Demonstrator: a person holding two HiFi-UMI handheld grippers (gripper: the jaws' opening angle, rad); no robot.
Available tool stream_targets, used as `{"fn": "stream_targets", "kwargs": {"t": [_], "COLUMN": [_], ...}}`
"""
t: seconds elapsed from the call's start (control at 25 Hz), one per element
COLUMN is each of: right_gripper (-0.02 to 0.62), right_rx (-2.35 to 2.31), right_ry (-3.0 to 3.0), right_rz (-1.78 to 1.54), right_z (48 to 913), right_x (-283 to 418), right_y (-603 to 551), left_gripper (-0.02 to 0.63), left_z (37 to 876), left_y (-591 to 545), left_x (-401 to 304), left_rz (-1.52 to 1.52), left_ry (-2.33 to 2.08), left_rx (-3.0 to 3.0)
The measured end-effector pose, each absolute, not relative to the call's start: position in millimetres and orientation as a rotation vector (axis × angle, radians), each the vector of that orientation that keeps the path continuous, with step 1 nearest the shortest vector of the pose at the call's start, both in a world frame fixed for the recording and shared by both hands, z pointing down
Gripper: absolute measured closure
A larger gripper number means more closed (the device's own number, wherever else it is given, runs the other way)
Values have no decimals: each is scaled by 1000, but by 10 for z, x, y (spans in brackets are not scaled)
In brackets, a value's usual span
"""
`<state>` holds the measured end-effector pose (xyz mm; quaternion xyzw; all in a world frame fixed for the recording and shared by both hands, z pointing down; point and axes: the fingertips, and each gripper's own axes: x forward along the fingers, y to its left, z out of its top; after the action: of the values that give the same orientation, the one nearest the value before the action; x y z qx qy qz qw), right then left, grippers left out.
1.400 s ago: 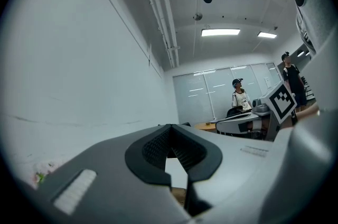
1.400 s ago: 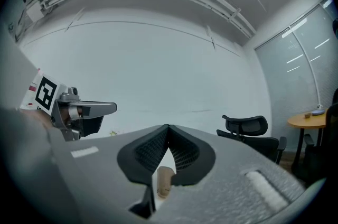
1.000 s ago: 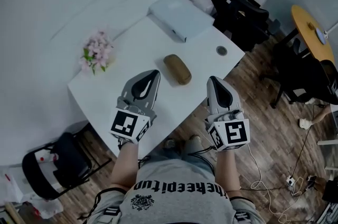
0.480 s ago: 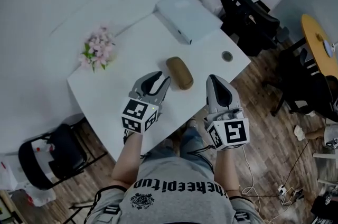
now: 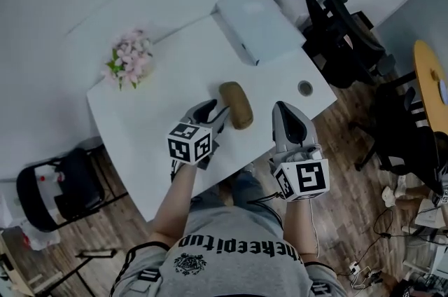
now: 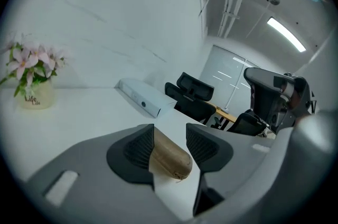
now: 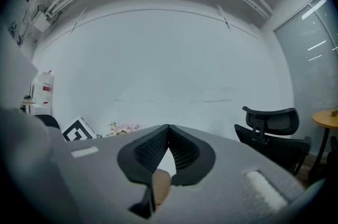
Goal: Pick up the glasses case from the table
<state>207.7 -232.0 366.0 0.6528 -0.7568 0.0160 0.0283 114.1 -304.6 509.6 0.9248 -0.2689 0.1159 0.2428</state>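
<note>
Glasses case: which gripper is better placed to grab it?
Left. The left gripper's fingers have just been opening, and the glasses case shows in their gap, not yet pressed. The right gripper is shut and off to the case's side.

a white rectangular desk with a smooth top stands on a wood-plank floor. a brown oblong glasses case lies flat on it, near the middle and towards the near edge. a cream pot of pink flowers stands at the left corner, a flat white box lies at the far corner, and a small round grey grommet sits near the right corner, apart from the case.
</note>
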Motion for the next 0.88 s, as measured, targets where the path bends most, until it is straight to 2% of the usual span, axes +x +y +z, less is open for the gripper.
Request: {"fn": "stream_targets", "kwargs": {"t": [0.88], "right_gripper": [592], "right_rx": [1808], "right_ry": [-2463], "right_rz": [92], "right_z": [3811], "right_x": [2509], "right_y": [-2748], "left_gripper": [245], "left_z": [5948], "left_y": [-3403], "left_x": [1433], "left_rz": [313], "left_ry": [-927], "left_rx": [2145]}}
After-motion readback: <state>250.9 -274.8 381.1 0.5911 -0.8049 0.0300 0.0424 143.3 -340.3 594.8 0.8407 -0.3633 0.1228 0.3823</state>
